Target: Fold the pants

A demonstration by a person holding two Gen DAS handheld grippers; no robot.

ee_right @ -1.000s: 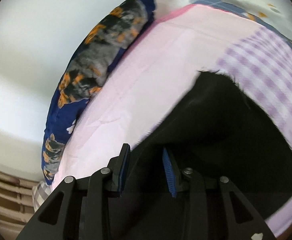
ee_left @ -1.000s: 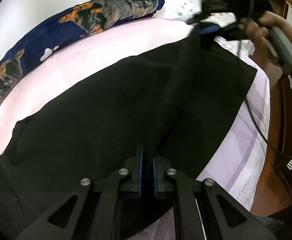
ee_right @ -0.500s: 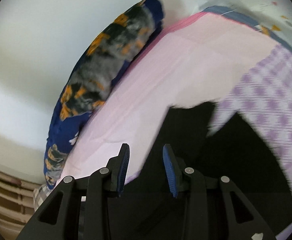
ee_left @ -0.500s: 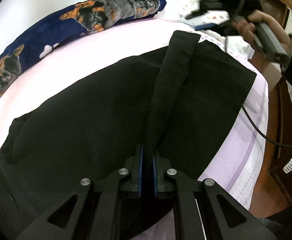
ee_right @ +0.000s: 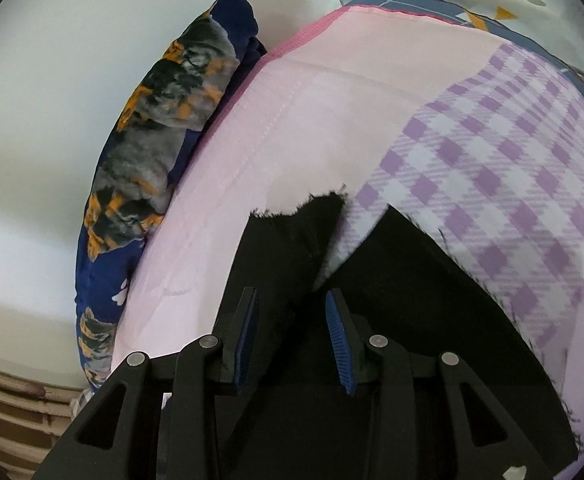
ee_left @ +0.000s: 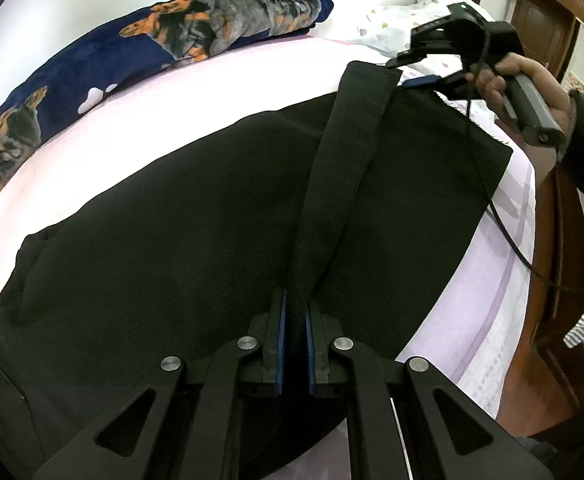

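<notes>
Both grippers: left gripper [ee_left: 295,334] pinches pants [ee_left: 171,220], right gripper [ee_right: 292,332] closing, unclamped.

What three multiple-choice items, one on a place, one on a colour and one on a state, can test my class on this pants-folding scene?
1. Where does the dog-print pillow lie?
A. along the far edge of the bed, by the wall
B. on top of the pants
C. on the floor

2. What colour are the pants?
A. pink
B. black
C. striped grey

3. How does the left gripper stand?
A. wide open above the bedsheet
B. shut on nothing
C. shut on a fold of the pants

Key: 1 A, the pillow runs between the pink bedsheet and the white wall. 2 B, the cloth spread over the sheet is black. 3 C, a raised ridge of black cloth runs up from between its blue pads, which press on it.
</notes>
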